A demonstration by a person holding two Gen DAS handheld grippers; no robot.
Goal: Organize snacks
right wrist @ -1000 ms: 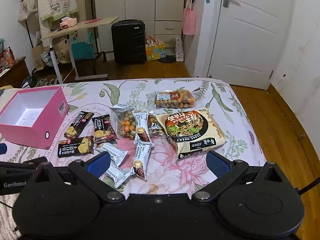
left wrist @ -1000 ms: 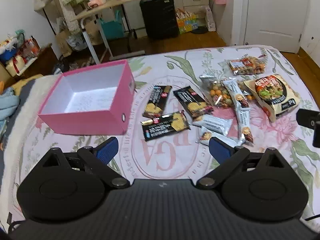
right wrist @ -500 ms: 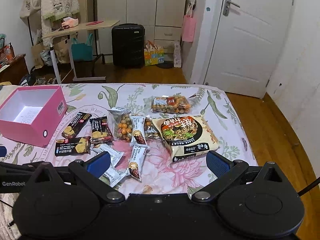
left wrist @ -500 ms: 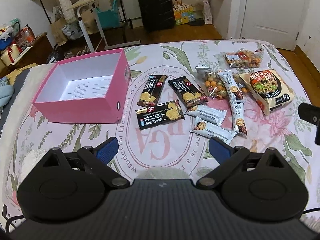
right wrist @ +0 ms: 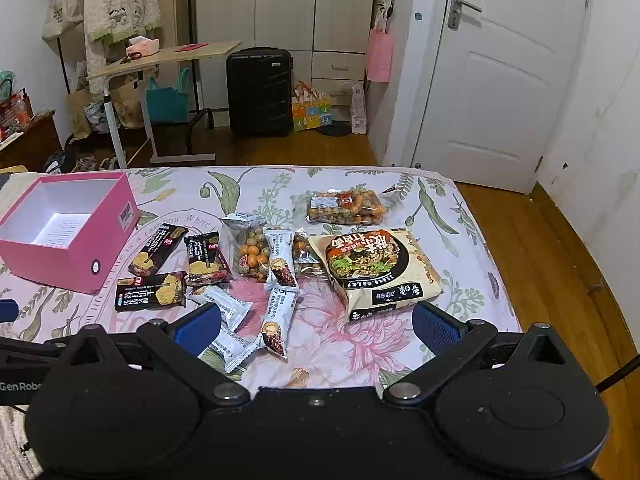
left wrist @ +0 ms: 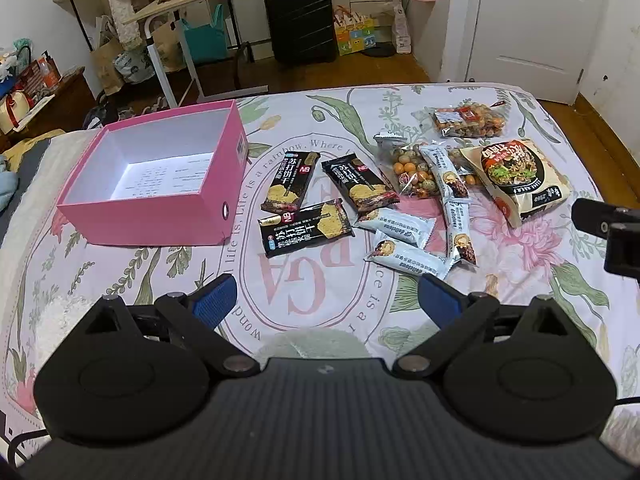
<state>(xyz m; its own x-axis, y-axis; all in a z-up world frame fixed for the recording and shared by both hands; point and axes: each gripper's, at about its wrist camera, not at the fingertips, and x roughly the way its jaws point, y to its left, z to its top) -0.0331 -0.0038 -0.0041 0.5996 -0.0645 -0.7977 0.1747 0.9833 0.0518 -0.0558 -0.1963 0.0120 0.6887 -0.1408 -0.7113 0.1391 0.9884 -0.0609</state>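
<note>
Both the left gripper [left wrist: 326, 300] and the right gripper [right wrist: 316, 326] are held spread wide and empty above the floral bedspread [left wrist: 320, 300]. Just beyond, the black cracker packs [left wrist: 306, 229] and white bars [left wrist: 410, 258] are scattered flat, their long axes fanned in different directions. Farther left, the pink box [left wrist: 148, 220] is seen open-topped, and the noodle bag [right wrist: 374, 272] lies at the right.

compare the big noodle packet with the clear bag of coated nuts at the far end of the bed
The noodle packet is opaque cream with a dark round picture of a noodle dish; the nut bag is clear, so its orange and green nuts show. The noodle packet is clearly the larger. It also lies nearer the right gripper, with the nut bag just beyond it. Both lie flat on the floral bedspread, outside the pink box.
</note>
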